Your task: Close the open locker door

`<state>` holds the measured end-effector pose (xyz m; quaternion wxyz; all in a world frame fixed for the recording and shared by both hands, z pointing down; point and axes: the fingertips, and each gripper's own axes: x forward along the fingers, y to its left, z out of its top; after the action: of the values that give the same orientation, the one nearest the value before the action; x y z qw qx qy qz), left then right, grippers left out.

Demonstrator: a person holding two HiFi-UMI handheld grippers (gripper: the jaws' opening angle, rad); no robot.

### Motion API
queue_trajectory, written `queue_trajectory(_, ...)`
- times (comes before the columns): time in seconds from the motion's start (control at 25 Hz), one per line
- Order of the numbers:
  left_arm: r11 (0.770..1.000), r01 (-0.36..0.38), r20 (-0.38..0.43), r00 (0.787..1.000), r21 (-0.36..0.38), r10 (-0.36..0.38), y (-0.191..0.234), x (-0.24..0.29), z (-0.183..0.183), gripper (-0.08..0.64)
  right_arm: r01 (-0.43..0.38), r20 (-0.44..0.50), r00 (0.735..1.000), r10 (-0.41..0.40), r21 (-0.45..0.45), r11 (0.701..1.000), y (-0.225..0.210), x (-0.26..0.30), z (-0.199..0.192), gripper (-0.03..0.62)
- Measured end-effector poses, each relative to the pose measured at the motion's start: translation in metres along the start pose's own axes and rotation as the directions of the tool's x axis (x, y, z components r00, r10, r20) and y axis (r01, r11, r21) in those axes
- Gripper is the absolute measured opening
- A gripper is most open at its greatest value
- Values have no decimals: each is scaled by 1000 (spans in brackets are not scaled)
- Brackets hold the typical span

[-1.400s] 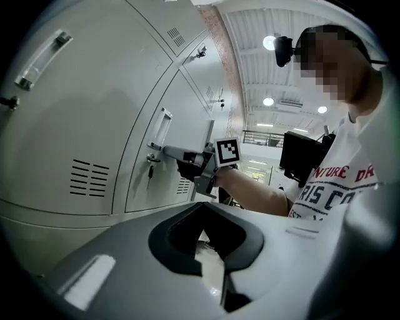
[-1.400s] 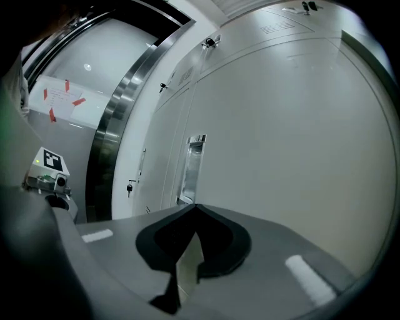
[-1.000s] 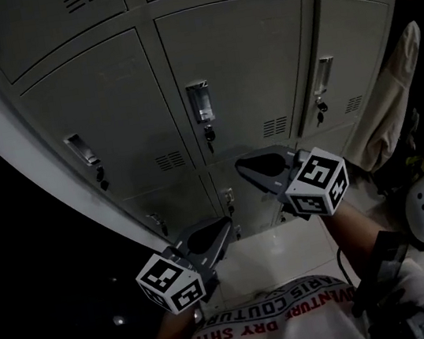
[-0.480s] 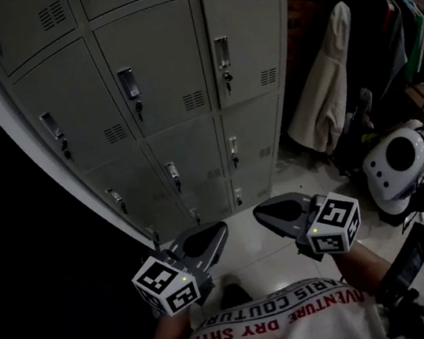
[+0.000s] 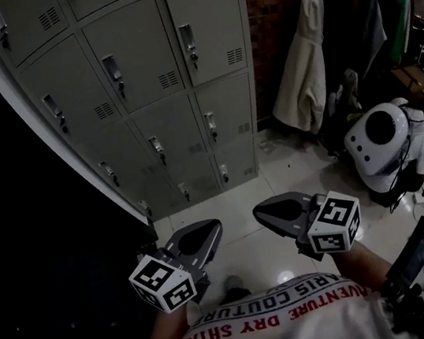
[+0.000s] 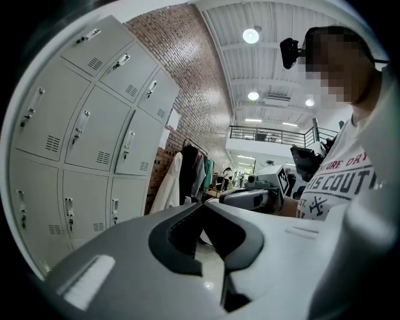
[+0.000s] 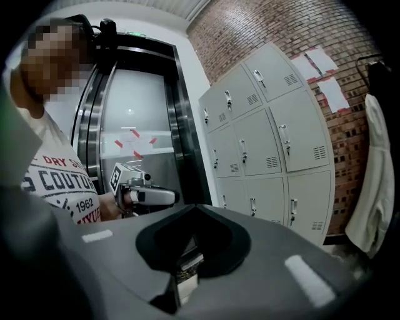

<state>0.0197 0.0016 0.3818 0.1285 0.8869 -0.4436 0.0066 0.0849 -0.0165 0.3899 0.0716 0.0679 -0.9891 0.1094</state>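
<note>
A bank of grey metal lockers (image 5: pixel 142 80) stands at the upper left of the head view, and every door I can see on it lies flush. The same lockers (image 6: pixel 81 144) fill the left of the left gripper view and the lockers (image 7: pixel 269 144) sit right of centre in the right gripper view. My left gripper (image 5: pixel 204 231) is held low over the tiled floor, well short of the lockers, jaws together and empty. My right gripper (image 5: pixel 268 210) hovers beside it, also shut on nothing. Each gripper (image 6: pixel 203 204) (image 7: pixel 194 209) points past the other one.
Coats hang on a rack (image 5: pixel 303 62) against a brick wall right of the lockers. A white helmet-like object (image 5: pixel 378 134) and cables lie on the floor at the right. A steel lift door (image 7: pixel 140 125) stands left of the lockers. Glossy floor tiles (image 5: pixel 241 200) lie between me and the lockers.
The head view has backed away from the lockers and swung right, so they look smaller and sit further left. Both grippers have come down from locker height and stay shut.
</note>
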Motion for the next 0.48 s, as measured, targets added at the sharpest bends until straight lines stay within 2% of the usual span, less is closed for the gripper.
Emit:
queue_trajectory(0.16, 998, -12, -22, 1000, 57, 13, -19, -2, -3, 5, -14, 3, 1000, 14, -10, 1000, 16, -14, -2, -3)
queue_trajectory(0.48, 997, 8, -8, 1000, 79, -8, -43, -2, 5, 5, -28, 19, 999, 28, -27, 999, 30, -24, 3, -3)
